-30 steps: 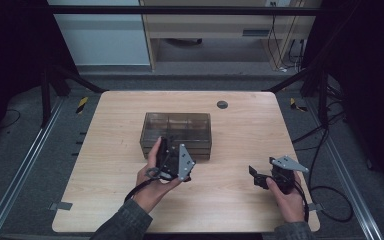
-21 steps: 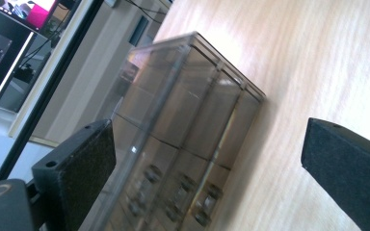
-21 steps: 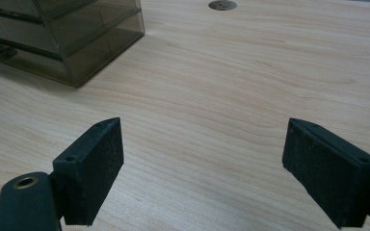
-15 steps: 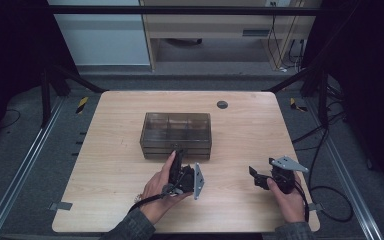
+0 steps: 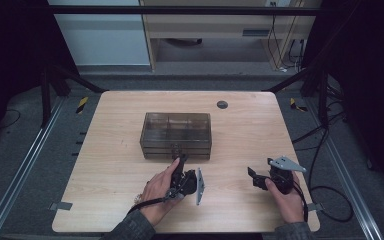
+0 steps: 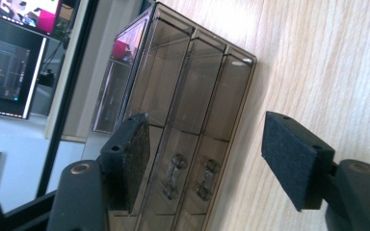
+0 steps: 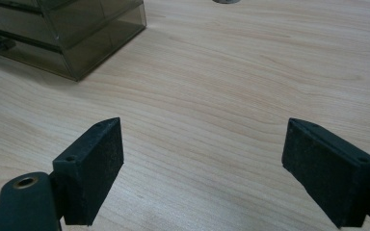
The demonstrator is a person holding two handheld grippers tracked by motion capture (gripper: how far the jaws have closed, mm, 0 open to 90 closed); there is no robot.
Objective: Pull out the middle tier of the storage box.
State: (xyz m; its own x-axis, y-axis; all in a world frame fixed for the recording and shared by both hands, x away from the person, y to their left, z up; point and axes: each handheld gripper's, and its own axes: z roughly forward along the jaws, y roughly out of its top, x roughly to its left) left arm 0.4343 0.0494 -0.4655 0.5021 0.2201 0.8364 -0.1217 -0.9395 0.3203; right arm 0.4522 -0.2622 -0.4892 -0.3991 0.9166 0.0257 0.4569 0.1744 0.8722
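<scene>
- Table point(image 5: 110, 165): one, light wood top. One dark round grommet point(image 5: 222, 104) near the far edge.
- Drawer box point(image 5: 176, 135): one, smoked clear plastic, standing mid-table just beyond the left gripper point(image 5: 180, 162). In the left gripper view it reads as stacked drawers point(image 6: 183, 110), two small pull handles point(image 6: 173, 175) visible on the fronts. Drawers look empty as far as I can tell.
- Handling, my read: rigid, thin-walled, light, slick. The box will likely slide on the table if a drawer is tugged hard. Brittle plastic, so don't squeeze the walls.
- Where to grab: the small handle on the drawer front, pads on either side of it. Bracing the box with the other gripper would help.
- Left gripper: rolled on its side, jaws partly open and just been closing in. Handles sit between the pads point(image 6: 132, 159), no contact yet, nothing gripped.
- Right gripper point(image 5: 252, 175): one, parked low at the near right, well apart from the box. Jaws wide, pads point(image 7: 96, 168) framing bare table only.
</scene>
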